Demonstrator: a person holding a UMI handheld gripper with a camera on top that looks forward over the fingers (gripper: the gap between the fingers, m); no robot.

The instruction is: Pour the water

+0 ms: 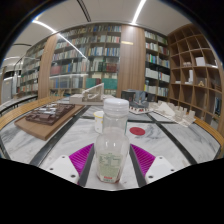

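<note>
Bottle (113, 140) upright between the tongs (112, 160) (tabletop (190, 150) below), bookshelves (100, 55) behind.

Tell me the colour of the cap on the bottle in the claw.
White, on a clear plastic bottle; the cap shows best in the gripper view.

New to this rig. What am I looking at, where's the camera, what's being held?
There is no robot arm: a person carries a handheld two-finger gripper, and the single fisheye camera rides on it, looking forward along the fingers. The magenta pads are part of those fingers. Between them stands a clear plastic bottle with a white cap; both pads appear pressed on it, so it looks gripped. Beyond it lie a marble-patterned white table, a small red dish and a wooden tray. Library bookshelves fill the background.
</note>
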